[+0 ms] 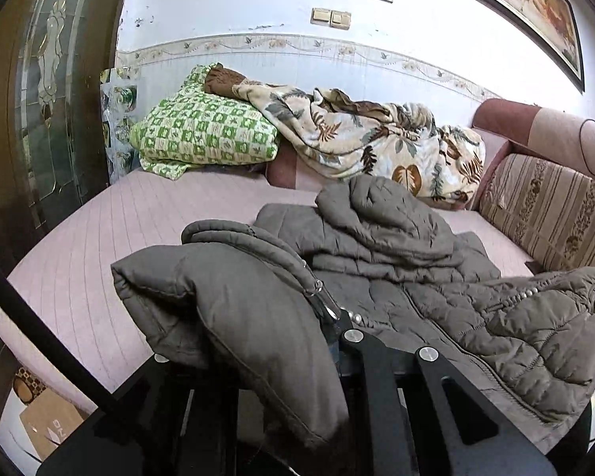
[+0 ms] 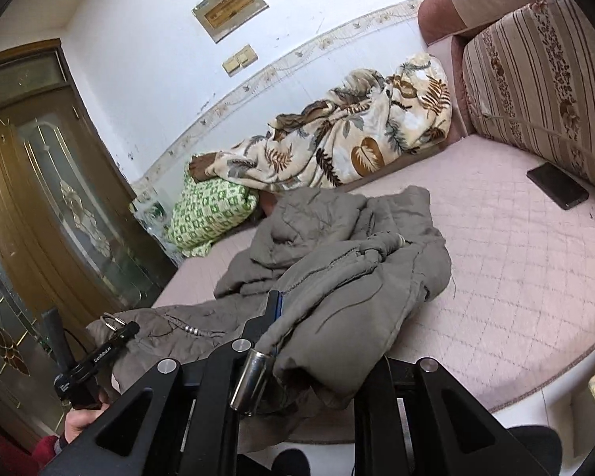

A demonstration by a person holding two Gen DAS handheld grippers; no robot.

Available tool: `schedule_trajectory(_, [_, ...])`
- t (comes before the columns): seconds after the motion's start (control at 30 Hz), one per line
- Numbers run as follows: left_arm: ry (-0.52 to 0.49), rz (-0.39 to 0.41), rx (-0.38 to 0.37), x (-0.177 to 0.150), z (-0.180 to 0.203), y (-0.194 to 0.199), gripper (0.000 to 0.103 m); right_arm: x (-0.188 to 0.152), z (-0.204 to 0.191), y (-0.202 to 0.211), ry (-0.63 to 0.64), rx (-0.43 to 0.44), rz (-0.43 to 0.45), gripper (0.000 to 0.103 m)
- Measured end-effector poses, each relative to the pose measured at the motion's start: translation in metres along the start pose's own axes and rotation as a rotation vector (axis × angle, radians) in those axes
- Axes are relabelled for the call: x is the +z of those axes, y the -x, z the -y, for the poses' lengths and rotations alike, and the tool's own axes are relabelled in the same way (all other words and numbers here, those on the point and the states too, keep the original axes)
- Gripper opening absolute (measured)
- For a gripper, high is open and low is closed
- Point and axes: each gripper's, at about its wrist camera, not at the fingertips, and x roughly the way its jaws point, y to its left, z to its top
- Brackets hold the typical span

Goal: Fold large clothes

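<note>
The grey quilted jacket (image 1: 396, 277) lies spread across the pink quilted bed cover (image 1: 99, 246), its near edge raised off the bed where both tongs have hold of it. Behind it, against the white tiled wall, a cream blanket with brown leaf prints (image 1: 361, 139) is heaped up, partly draped over a folded green-and-white checked quilt (image 1: 202, 135). To the right stands a striped, flower-patterned cushion (image 1: 551, 206), and a dark phone (image 2: 557, 184) lies flat on the cover just beside it, well apart from the jacket. A brown door with leaded glass (image 2: 47, 182) fills the left side, and a cardboard box (image 1: 47, 424) sits on the floor below the bed's corner. Nothing lies on the jacket itself.

The jacket is puffy, stitched in squares, with a row of small metal snaps along its front and a crumpled hood or collar bunched toward the far end. The cover beneath it is soft and ribbed.

The left gripper (image 1: 329, 309) is pinched shut on a rolled hem of the jacket, a thick padded fold hanging over its left side. The right gripper (image 2: 275, 309) is likewise clamped narrow on the jacket's edge, fabric draping over its right finger, with a shiny metal cord end (image 2: 250, 380) dangling against the frame. A hand (image 2: 81, 416) grips the other tool's handle at lower left.
</note>
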Motion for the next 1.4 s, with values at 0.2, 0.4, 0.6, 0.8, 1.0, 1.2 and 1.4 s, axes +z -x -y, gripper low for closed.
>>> schedule_trajectory(0.2, [-0.029, 0.038, 0.025, 0.034, 0.009, -0.013, 0.015, 0.032, 0.001, -0.013, -0.004, 0.032, 0.051, 0.016])
schedule_trajectory(0.4, [-0.020, 0.086, 0.033, 0.075, 0.019, -0.034, 0.015, 0.071, 0.000, -0.036, 0.004, 0.057, 0.092, 0.016])
schedule_trajectory(0.6, [-0.002, 0.082, 0.035, 0.112, 0.026, -0.071, 0.016, 0.105, 0.007, -0.065, -0.010, 0.059, 0.106, 0.016])
schedule_trajectory(0.8, [0.023, 0.058, 0.031, 0.146, 0.035, -0.116, 0.016, 0.138, 0.022, -0.103, -0.044, 0.045, 0.096, 0.016])
schedule_trajectory(1.0, [0.079, -0.029, 0.034, 0.174, 0.031, -0.172, 0.019, 0.167, 0.040, -0.155, -0.118, 0.034, 0.065, 0.016])
schedule_trajectory(1.2, [0.240, -0.168, -0.007, 0.192, 0.003, -0.228, 0.047, 0.188, 0.061, -0.220, -0.172, -0.012, 0.009, 0.016])
schedule_trajectory(1.4, [0.321, -0.203, -0.036, 0.197, -0.032, -0.244, 0.058, 0.195, 0.087, -0.282, -0.219, -0.069, -0.055, 0.016])
